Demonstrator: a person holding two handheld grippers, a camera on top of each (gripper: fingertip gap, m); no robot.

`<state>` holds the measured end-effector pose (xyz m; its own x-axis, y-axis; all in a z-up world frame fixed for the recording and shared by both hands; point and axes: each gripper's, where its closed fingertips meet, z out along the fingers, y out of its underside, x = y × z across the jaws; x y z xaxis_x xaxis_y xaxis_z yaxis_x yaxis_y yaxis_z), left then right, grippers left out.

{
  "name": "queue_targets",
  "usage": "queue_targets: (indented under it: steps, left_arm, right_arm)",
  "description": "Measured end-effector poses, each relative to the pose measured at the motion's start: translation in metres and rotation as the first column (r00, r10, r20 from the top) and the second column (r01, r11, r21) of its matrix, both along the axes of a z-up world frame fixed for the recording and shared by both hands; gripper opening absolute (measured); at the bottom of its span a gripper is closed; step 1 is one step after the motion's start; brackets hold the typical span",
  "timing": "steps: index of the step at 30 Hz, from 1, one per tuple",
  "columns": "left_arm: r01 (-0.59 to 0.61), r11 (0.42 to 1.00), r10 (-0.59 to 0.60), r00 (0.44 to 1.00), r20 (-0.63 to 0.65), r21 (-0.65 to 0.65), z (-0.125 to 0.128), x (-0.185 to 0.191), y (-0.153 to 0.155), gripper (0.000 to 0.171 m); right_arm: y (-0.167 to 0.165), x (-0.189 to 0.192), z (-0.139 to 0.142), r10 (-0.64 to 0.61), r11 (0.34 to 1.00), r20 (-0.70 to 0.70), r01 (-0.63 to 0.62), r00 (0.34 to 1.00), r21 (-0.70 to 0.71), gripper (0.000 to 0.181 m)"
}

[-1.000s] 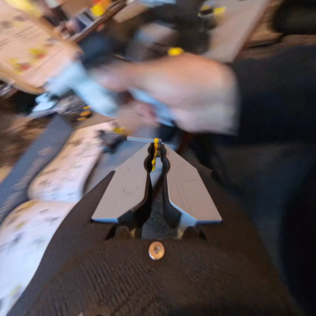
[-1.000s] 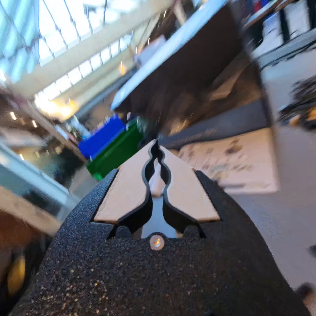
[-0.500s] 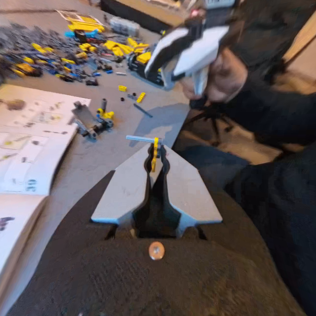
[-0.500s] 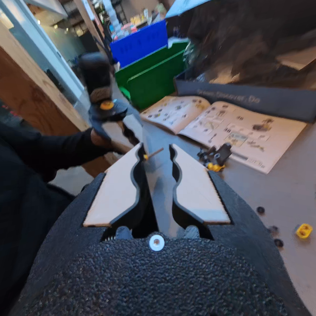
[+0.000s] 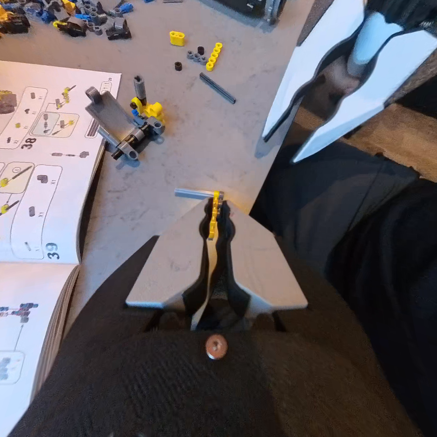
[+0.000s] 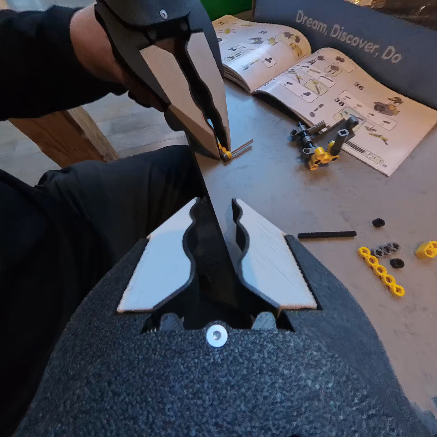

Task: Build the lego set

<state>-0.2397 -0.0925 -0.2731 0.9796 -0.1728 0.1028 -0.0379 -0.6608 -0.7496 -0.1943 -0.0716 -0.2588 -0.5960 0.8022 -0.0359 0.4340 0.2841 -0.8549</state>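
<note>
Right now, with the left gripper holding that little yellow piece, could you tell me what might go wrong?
1. The left gripper pinches the thin yellow beam only at its fingertips, by the table edge; a slip could drop it to the floor.
2. The grey axle sticks out sideways and could snag or pull loose.
3. The open right gripper is near; they could collide.

Counted are two grippers, one open instruction booklet (image 5: 35, 165), one black axle (image 5: 217, 88), and one five-hole yellow beam (image 5: 214, 56).
</note>
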Motion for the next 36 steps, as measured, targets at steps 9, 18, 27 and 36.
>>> queue_targets:
  steps: [9,18,27,36]
  left_arm:
    - [-0.008,0.999,0.009,1.0,0.022,-0.047,0.001,0.008,-0.004,0.018]
    - [-0.138,0.988,0.14,0.99,0.023,-0.071,0.001,-0.001,0.01,0.011]
    - [-0.087,0.992,0.092,0.994,0.053,-0.092,0.0,0.007,-0.008,0.008]
    - [-0.124,0.99,0.135,0.957,0.256,-0.06,0.005,0.024,0.01,0.018]
  right_arm:
    - [0.07,0.017,-0.002,-0.071,0.954,-0.022,0.075,0.997,0.289,0.038]
    - [0.095,-0.028,0.0,0.169,0.763,0.094,-0.19,0.981,0.618,0.034]
    - [0.083,-0.027,-0.017,0.378,0.626,0.437,-0.573,0.816,0.528,0.014]
    - [0.075,-0.025,-0.015,0.155,0.88,0.437,-0.325,0.886,0.346,0.003]
